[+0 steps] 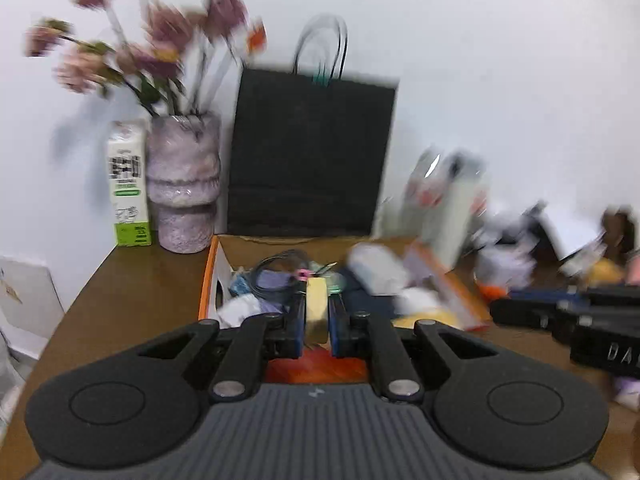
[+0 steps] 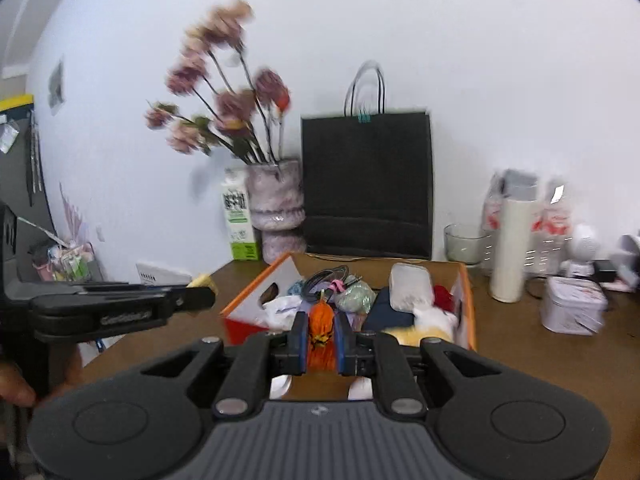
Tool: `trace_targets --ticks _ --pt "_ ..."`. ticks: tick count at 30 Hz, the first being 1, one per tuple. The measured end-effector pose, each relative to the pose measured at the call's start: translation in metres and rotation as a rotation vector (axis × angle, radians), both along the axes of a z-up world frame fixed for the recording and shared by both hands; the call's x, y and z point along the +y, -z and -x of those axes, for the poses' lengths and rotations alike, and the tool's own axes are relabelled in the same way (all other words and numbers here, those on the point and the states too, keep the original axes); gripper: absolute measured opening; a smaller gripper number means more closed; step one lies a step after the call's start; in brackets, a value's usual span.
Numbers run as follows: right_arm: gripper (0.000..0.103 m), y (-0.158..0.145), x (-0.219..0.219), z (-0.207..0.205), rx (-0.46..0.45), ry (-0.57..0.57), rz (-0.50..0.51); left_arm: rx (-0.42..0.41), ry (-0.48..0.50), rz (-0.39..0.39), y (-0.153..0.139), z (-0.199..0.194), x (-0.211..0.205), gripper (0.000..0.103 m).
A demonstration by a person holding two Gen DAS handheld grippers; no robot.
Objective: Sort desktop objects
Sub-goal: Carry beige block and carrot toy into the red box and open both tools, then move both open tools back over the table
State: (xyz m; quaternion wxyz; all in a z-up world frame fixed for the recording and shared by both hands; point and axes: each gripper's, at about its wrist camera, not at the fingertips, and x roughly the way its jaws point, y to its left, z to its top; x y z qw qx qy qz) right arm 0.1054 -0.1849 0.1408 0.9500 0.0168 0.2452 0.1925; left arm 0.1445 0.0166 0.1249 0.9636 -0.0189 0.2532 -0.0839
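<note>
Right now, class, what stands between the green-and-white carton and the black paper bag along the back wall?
The mottled pink vase holding the flowers stands between the carton and the black paper bag. Both wrist views show it.

Both views are evenly and fairly brightly lit by soft, diffuse light, and the white wall (image 1: 480, 60) is rendered pale and nearly washed out; only a faint greyish shadow is cast on it behind the flowers (image 2: 224, 92). Strong motion blur is seen in the left wrist view, where the flowers (image 1: 160, 32) and the clutter at the right are smeared, while the right wrist view is blurred more mildly. Fisheye distortion is marked in both: straight lines are bowed towards the edges and the corners are cut off by dark vignetting.
</note>
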Motion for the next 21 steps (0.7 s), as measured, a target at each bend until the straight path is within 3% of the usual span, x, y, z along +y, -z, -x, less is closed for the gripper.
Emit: trace_targets --ticks 4,6,8,10,11,12,14,17,19,21 --pt "0.012 0.031 0.025 -0.107 0.139 0.037 0.030 0.178 -0.091 0.059 0.040 -0.100 0.008 0.012" --pt "0.012 0.054 0.033 -0.149 0.256 0.030 -0.009 0.210 -0.100 0.068 0.057 -0.125 0.010 0.014" --pt "0.015 0.075 0.037 -0.176 0.327 0.021 -0.053 0.233 -0.104 0.072 0.068 -0.141 0.012 0.041" --pt "0.027 0.090 0.040 -0.196 0.378 0.033 -0.054 0.216 -0.107 0.077 0.069 -0.147 0.017 0.045" --pt "0.039 0.093 0.040 -0.203 0.390 0.048 -0.060 0.204 -0.099 0.072 0.068 -0.149 0.019 0.048" --pt "0.045 0.094 0.038 -0.204 0.386 0.063 -0.066 0.193 -0.099 0.067 0.065 -0.151 0.020 0.052" --pt "0.046 0.089 0.036 -0.204 0.363 0.074 -0.077 0.166 -0.099 0.067 0.057 -0.146 0.025 0.065" --pt "0.057 0.073 0.030 -0.192 0.316 0.081 -0.086 0.130 -0.115 0.036 0.040 -0.127 0.028 0.081" --pt "0.062 0.062 0.028 -0.178 0.281 0.103 -0.042 0.112 -0.159 0.011 0.029 -0.100 0.028 0.084" --pt "0.065 0.055 0.028 -0.152 0.233 0.122 0.041 0.091 -0.193 0.037 0.027 -0.060 0.030 0.092"
